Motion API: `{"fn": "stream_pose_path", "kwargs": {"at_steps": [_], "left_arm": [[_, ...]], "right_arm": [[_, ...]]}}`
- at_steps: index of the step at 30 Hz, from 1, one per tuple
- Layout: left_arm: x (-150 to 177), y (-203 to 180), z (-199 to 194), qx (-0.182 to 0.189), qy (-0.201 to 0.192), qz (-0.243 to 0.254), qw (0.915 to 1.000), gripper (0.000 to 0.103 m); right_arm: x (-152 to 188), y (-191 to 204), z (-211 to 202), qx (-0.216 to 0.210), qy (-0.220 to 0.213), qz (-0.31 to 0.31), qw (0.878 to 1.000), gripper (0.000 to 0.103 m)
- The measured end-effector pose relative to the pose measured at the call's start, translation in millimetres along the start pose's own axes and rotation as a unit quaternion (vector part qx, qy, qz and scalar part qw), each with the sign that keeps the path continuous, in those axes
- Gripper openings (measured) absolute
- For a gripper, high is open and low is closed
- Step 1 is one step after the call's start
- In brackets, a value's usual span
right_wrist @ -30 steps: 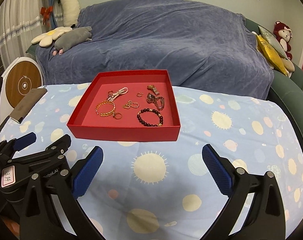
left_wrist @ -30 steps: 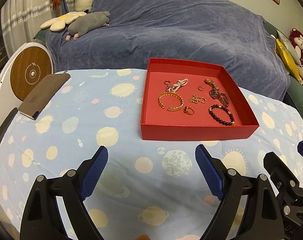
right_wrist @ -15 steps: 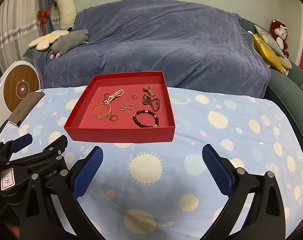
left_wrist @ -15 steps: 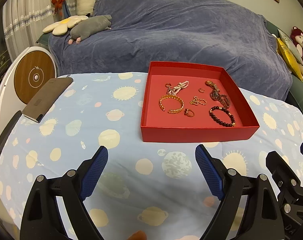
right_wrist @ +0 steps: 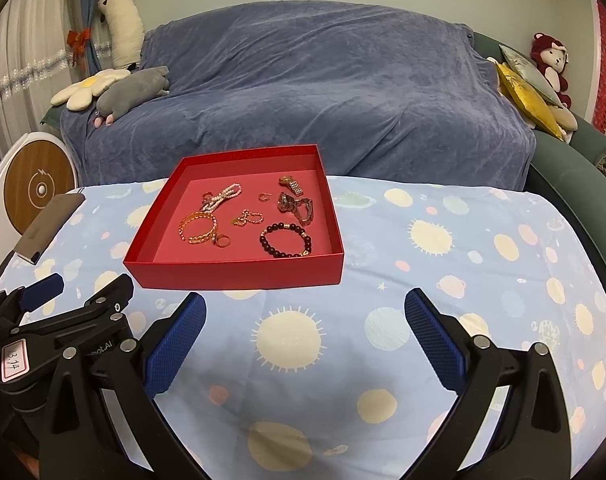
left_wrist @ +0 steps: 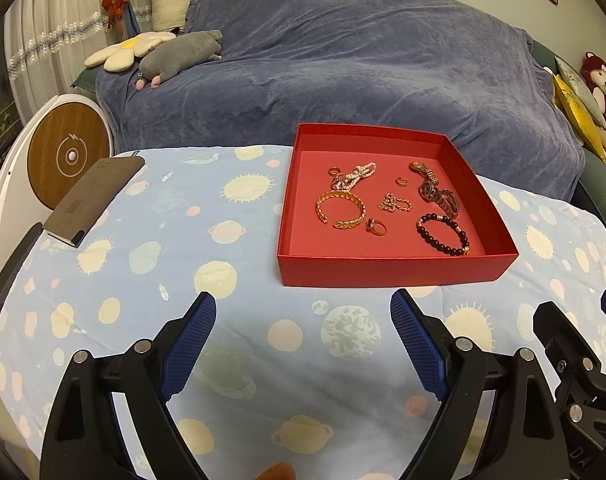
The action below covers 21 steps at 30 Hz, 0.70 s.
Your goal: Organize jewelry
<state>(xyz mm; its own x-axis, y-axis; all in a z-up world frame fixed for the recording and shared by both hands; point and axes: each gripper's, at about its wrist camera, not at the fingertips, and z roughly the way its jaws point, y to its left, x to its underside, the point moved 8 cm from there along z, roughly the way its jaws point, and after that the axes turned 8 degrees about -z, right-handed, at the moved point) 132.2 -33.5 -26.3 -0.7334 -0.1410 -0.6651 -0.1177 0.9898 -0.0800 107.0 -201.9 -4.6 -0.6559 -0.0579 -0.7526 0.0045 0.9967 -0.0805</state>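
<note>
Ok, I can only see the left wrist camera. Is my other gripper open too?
Observer: Yes. In the right wrist view the right gripper is wide open, with nothing between its blue pads. It is over the cloth, just in front of the red box.
Operator: Is anything stuck on my left gripper that I can't see?
Observer: Yes, the right wrist view shows a small white label with handwritten numbers on the side of the left gripper.
</note>
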Motion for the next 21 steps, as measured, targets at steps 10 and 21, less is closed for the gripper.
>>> {"fn": "stream_pose_path", "kwargs": {"at_steps": [10, 21], "left_arm": [[-2.4, -2.2, -1.8, -0.003, -0.009, 0.011, 0.9999, 0.086], [-2.4, -1.1, -1.7, -0.007, -0.008, 0.011, 0.9999, 0.086]], "right_arm": [[0.3, -0.6, 1.7, -0.001, -0.001, 0.005, 1.0, 0.097], [0.7, -0.4, 0.9, 0.001, -0.003, 0.003, 1.0, 0.097]]}}
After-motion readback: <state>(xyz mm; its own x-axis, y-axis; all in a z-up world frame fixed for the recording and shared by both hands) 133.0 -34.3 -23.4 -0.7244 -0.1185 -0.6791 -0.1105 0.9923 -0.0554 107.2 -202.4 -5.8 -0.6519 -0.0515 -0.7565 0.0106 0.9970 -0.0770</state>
